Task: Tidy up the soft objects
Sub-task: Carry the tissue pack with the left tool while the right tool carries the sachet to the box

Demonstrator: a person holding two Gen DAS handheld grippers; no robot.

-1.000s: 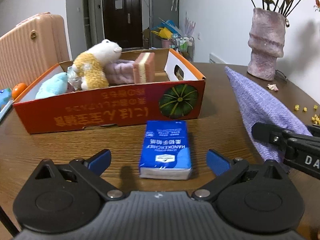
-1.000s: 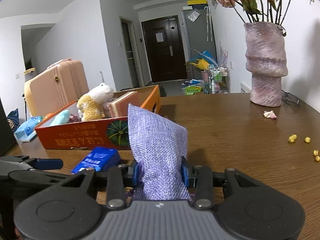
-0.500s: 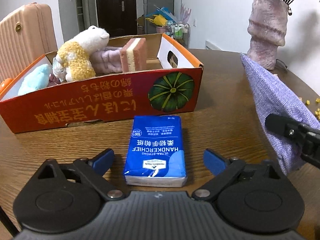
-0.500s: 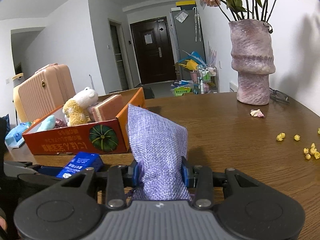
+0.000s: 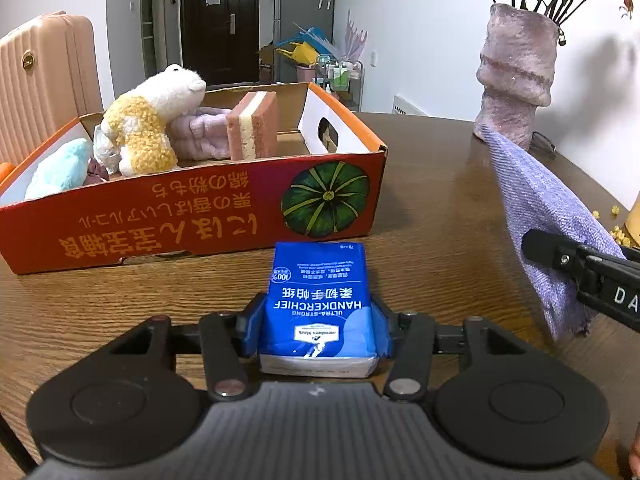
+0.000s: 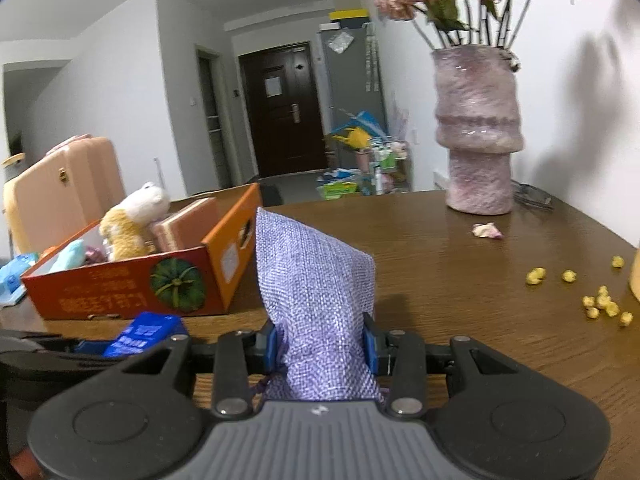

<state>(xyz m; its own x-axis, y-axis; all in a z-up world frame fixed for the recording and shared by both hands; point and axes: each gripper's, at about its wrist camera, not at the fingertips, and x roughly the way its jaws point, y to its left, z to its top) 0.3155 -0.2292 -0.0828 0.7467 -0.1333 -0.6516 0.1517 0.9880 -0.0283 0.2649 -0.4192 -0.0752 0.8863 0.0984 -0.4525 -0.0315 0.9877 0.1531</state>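
Note:
A blue handkerchief tissue pack (image 5: 320, 304) lies flat on the wooden table in front of the orange cardboard box (image 5: 192, 216). My left gripper (image 5: 319, 328) is closing around it, and its blue pads touch both long sides of the pack. A lavender woven pouch (image 6: 316, 280) stands up between the pads of my right gripper (image 6: 320, 344), which is shut on its lower end. That pouch (image 5: 540, 208) also shows at the right of the left wrist view. In the box lie a white-and-yellow plush toy (image 5: 152, 120), a pink sponge (image 5: 256, 124), a lilac cloth and a pale blue plush.
A tall pink vase (image 6: 476, 132) with dried flowers stands at the table's far right. Yellow crumbs (image 6: 600, 304) and a fallen petal (image 6: 486, 230) lie to the right. A peach suitcase (image 5: 44, 72) stands behind the box. Bare wood lies between the box and the vase.
The left gripper's jaws have come in from wide open onto the sides of the tissue pack, which now sits deeper between them. The right gripper keeps hold of the pouch.

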